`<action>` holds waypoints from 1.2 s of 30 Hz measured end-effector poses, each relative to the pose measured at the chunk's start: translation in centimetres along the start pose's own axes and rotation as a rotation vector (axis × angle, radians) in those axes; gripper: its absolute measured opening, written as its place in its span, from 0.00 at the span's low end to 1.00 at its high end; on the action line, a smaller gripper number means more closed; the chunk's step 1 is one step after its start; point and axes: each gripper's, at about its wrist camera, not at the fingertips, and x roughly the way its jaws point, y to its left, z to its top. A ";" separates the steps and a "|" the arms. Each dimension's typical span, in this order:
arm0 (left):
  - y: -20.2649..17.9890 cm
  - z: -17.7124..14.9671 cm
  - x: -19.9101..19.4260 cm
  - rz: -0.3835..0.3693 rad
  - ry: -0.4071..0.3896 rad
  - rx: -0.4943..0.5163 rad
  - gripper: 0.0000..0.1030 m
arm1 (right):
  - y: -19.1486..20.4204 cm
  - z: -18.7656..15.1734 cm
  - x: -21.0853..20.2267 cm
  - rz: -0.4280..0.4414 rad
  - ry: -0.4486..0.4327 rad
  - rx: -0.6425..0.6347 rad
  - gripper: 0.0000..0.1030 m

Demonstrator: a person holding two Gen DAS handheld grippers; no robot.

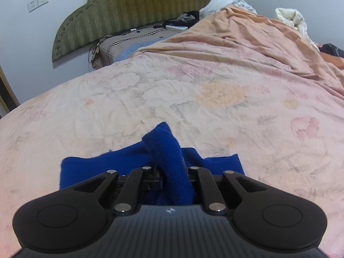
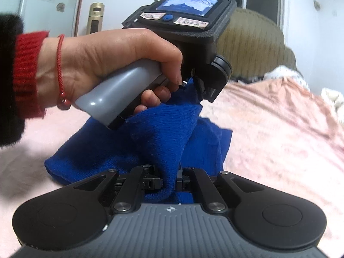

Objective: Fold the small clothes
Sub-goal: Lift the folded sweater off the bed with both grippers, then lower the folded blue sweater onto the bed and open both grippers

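Blue fuzzy knit cloth (image 1: 172,157) bunches, clamped by left tool (image 1: 172,172) and right tool (image 2: 169,176).

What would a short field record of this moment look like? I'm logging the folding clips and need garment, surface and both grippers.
garment: blue knit cloth, partly lifted, the rest lying on the bed
surface: floral pink bedsheet
left gripper: shut on a raised fold of the cloth
right gripper: shut on another raised fold of the same cloth
left hand: wrapped round the left gripper's grey handle, red cuff at the wrist
background: green headboard
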 end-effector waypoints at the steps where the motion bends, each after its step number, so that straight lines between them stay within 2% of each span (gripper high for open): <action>1: -0.1 0.0 0.1 0.002 0.004 -0.001 0.11 | -0.2 -0.1 0.1 0.006 0.006 0.014 0.08; 5: -0.8 0.1 0.5 0.002 0.014 -0.004 0.13 | -1.1 -0.3 0.7 0.025 0.025 0.058 0.08; 9: -1.2 0.1 0.8 -0.025 0.007 0.009 0.24 | -1.4 -0.6 1.0 0.032 0.039 0.075 0.09; 11: -1.1 0.2 0.8 -0.053 0.008 -0.010 0.38 | -1.5 -0.5 1.0 0.036 0.046 0.086 0.10; 13: -0.8 0.4 0.3 -0.050 -0.017 -0.032 0.68 | -1.7 -0.7 1.2 0.044 0.056 0.101 0.13; 15: -0.5 0.8 -0.7 -0.023 -0.074 -0.036 0.77 | -2.1 -0.8 1.4 0.052 0.065 0.122 0.18; 18: 0.2 1.6 -2.1 -0.022 -0.126 -0.046 0.77 | -2.5 -0.8 1.6 0.062 0.075 0.146 0.18; 20: 0.7 1.9 -2.8 -0.023 -0.139 -0.055 0.77 | -2.8 -0.9 1.7 0.074 0.079 0.158 0.23; 23: 1.7 1.2 -3.7 0.000 -0.155 -0.054 0.77 | -3.5 -0.9 1.8 0.087 0.089 0.199 0.39; 25: 2.6 0.0 -4.3 0.026 -0.159 -0.043 0.77 | -4.5 -1.0 1.8 0.129 0.099 0.259 0.50; 27: 3.7 -1.6 -4.9 0.064 -0.157 -0.038 0.77 | -6.0 -1.3 1.6 0.178 0.105 0.344 0.52; 30: 5.7 -4.2 -6.0 0.098 -0.150 -0.054 0.77 | -8.5 -2.2 1.4 0.245 0.102 0.513 0.52; 32: 7.1 -6.2 -6.9 0.109 -0.151 -0.079 0.77 | -10.1 -2.9 1.5 0.300 0.100 0.633 0.47; 34: 8.1 -7.9 -7.8 0.113 -0.150 -0.102 0.77 | -11.1 -3.6 1.9 0.326 0.108 0.716 0.31; 36: 8.8 -9.5 -8.6 0.110 -0.143 -0.120 0.77 | -11.5 -4.0 2.3 0.317 0.119 0.749 0.20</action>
